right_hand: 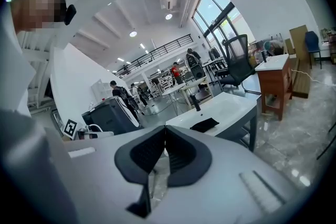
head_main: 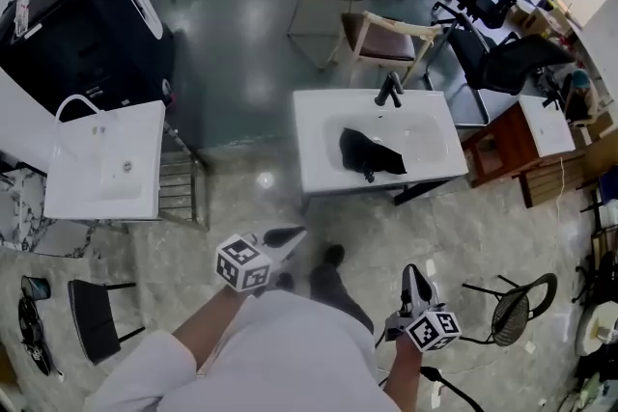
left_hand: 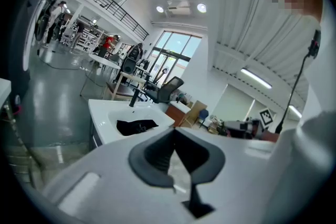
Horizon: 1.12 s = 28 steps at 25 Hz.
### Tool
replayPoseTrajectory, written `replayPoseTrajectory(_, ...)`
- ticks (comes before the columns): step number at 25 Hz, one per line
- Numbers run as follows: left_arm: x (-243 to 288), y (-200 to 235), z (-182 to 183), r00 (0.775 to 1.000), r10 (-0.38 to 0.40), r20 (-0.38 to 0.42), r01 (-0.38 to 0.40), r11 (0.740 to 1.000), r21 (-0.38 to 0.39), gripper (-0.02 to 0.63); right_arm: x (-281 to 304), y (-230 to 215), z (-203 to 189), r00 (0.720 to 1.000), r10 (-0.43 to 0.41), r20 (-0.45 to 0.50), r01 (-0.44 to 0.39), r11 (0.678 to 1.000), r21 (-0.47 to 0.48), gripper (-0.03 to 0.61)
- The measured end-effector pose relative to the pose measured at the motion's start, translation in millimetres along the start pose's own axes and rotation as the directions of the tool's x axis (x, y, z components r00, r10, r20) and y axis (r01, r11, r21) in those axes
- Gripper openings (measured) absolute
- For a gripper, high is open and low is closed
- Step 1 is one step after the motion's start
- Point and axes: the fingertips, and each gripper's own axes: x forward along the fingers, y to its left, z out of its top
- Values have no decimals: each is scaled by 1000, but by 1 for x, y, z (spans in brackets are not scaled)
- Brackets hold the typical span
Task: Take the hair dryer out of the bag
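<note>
Matt cloth bag (head_main: 371,152); glossy, smooth sink (head_main: 314,142)

Left gripper view: jaws closed, nothing between them.
The left gripper (left_hand: 175,136) fills the lower centre of the frame, its dark pads meeting at the tips. Beyond it, at centre left, a black bag (left_hand: 135,126) lies in the basin of a white sink (left_hand: 102,113), with a dark faucet (left_hand: 135,97) behind it. A person's white garment (left_hand: 315,160) occupies the right edge.

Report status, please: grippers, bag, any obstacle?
Both shut, empty: left gripper, right gripper. Black bag lies in white sink, not reached; dryer not visible. No obstacle seen.
</note>
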Motion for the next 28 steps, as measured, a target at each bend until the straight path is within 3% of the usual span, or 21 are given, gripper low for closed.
replayPoseTrajectory(16,95,51,57,993,120,-8,-120,993,3,-2,111,-76,69,991,116,-70,-116,993,8,6)
replayPoseTrajectory(28,171,69,73,981,187,-53,-187,982,8,-1,167,-137,97,962,204,-181,-203,979,24,6)
